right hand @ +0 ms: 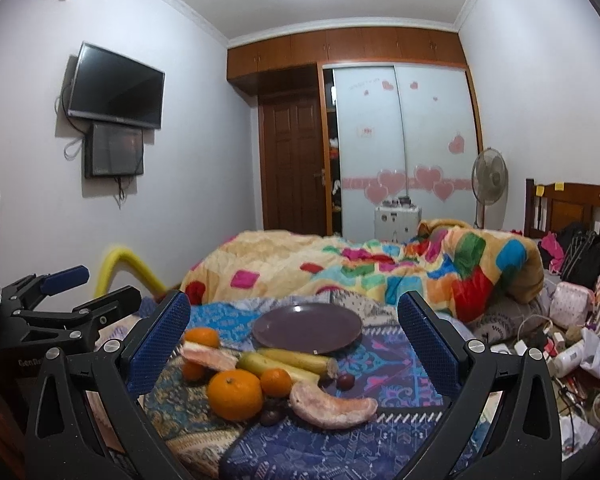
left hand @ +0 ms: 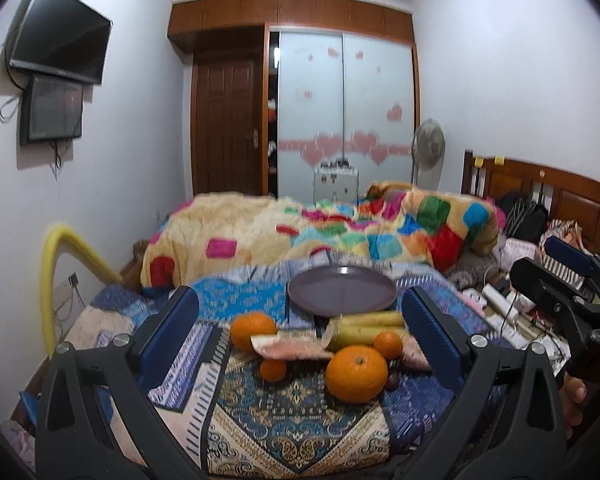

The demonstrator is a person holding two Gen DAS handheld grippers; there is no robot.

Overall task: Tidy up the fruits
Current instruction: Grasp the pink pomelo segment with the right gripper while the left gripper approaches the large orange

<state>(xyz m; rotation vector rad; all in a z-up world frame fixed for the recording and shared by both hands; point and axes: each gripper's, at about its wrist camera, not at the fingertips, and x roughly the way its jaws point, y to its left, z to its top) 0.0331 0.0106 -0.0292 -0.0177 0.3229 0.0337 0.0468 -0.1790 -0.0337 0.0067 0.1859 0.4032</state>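
An empty purple plate [left hand: 342, 291] [right hand: 307, 323] lies on the patterned bedspread. In front of it sits a cluster of fruit: a large orange [left hand: 356, 373] [right hand: 235, 395], smaller oranges [left hand: 253, 330] [right hand: 275, 382], two bananas [left hand: 364, 328] [right hand: 294, 361], pink pomelo segments [left hand: 296, 347] [right hand: 332, 405] and dark grapes [right hand: 345, 381]. My left gripper [left hand: 300, 336] hangs open just short of the fruit, holding nothing. My right gripper [right hand: 294, 344] is open too, with the fruit framed between its blue pads. Each gripper shows at the edge of the other's view.
A bunched colourful quilt [left hand: 320, 232] [right hand: 360, 268] lies behind the plate. Clutter of cables, bottles and bags [right hand: 560, 340] fills the right side by the wooden headboard [left hand: 540, 188]. A yellow foam tube [left hand: 60, 264] arches at the left near the wall.
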